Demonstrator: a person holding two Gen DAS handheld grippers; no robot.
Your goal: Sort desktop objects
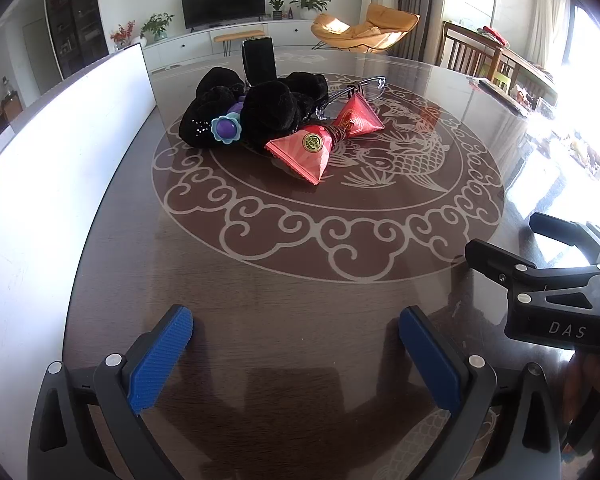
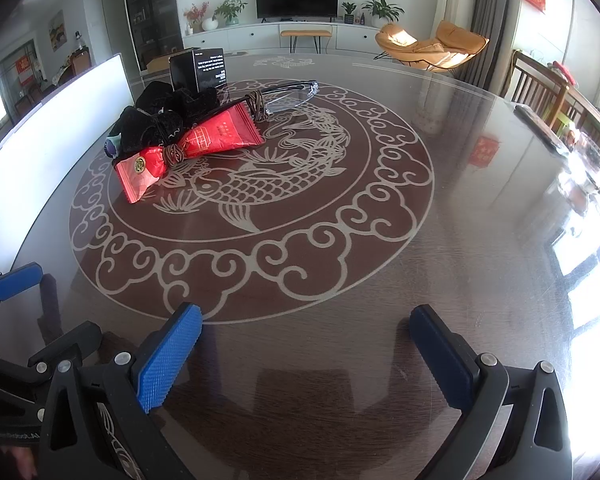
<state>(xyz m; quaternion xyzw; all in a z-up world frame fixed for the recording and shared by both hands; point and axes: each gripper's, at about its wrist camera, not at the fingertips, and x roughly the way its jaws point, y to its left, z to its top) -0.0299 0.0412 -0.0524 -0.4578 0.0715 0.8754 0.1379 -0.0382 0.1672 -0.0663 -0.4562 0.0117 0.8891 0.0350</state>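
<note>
Desktop objects lie heaped at the far side of the tabletop [image 1: 284, 320]: black plush cloth [image 1: 268, 108], two red packets [image 1: 304, 152], glasses [image 1: 360, 88], a purple flower toy [image 1: 226, 129] and a black box [image 2: 198, 69] behind. Left claw [image 1: 296, 344] and right claw [image 2: 306, 344] both gape wide over bare glass, holding nothing, well apart from the heap.

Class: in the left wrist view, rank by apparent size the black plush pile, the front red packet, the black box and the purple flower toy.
1. black plush pile
2. front red packet
3. black box, though it stands farther back, so it may really be bigger
4. purple flower toy
</note>
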